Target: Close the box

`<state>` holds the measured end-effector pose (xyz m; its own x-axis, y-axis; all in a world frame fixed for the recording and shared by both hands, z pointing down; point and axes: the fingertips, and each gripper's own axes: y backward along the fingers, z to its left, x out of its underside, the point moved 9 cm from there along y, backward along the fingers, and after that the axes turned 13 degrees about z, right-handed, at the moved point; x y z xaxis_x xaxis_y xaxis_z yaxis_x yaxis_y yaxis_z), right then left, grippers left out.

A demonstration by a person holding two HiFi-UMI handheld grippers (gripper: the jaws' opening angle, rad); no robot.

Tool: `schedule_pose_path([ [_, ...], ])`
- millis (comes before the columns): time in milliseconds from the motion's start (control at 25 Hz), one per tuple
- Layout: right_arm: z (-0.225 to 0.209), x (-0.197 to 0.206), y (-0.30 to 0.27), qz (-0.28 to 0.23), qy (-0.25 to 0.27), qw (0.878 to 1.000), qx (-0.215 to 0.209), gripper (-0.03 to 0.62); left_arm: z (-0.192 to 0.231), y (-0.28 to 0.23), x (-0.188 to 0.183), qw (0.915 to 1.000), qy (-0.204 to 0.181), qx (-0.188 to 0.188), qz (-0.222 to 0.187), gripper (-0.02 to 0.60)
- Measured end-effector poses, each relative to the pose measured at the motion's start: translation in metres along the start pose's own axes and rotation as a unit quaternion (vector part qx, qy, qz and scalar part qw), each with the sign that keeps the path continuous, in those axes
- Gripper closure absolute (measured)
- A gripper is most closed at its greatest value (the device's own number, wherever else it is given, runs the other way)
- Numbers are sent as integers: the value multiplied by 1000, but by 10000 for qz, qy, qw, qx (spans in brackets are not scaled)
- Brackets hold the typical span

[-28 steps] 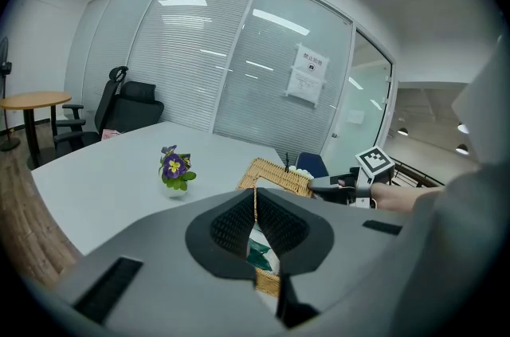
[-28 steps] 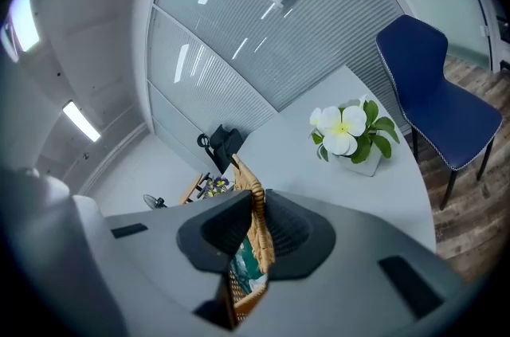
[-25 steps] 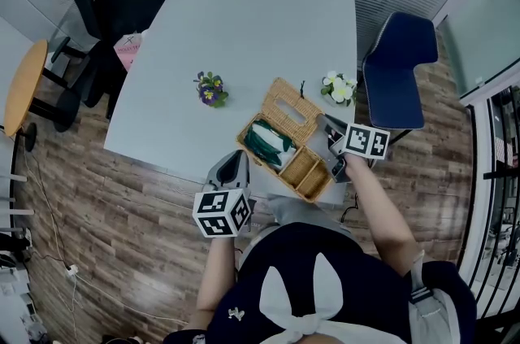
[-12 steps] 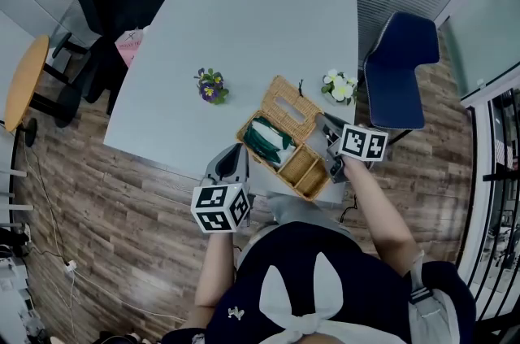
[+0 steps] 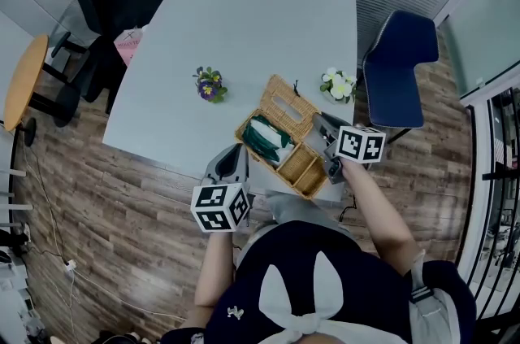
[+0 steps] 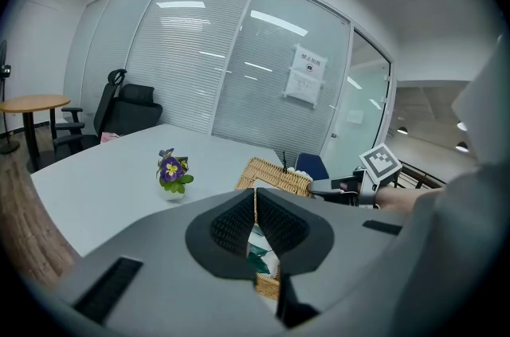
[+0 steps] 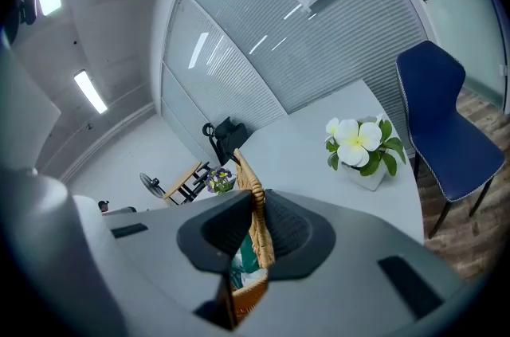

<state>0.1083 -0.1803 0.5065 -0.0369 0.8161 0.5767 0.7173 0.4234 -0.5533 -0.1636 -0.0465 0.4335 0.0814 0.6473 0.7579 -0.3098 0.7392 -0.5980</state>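
Wicker box (image 5: 297, 168) near the front edge of a grey table (image 5: 244, 33), lid (image 5: 288, 102) tilted up at the back. Pinched by the right gripper (image 7: 256, 208) on the lid's edge and by the left gripper (image 6: 255, 204) on the near wall, jaws squeezed tight on wicker. Some green stuff (image 5: 264, 141) inside.

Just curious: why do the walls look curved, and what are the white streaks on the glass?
Left gripper view: wide lens bows the glass wall; streaks are reflected lights. Right gripper view: same, tilted. Head view: table edges nearly straight.
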Motion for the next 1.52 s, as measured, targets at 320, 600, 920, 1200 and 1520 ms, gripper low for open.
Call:
schedule_pose_path([
  [320,8,1,2,57,317,9994,146,540,0,2,1,10000,-3,-22,20,555],
  [600,13,3,2,139,512,9983,233,540,0,4,5,10000,27,-9,4,555],
  [920,22,6,4,184,843,9958,307,540,-2,6,10,10000,93,0,-10,555],
  [1200,28,7,4,213,1071,9936,304,539,-3,8,14,9999,155,-1,-14,555],
  [1520,33,10,5,256,1369,9900,242,539,-8,9,18,9998,178,-21,-15,555],
])
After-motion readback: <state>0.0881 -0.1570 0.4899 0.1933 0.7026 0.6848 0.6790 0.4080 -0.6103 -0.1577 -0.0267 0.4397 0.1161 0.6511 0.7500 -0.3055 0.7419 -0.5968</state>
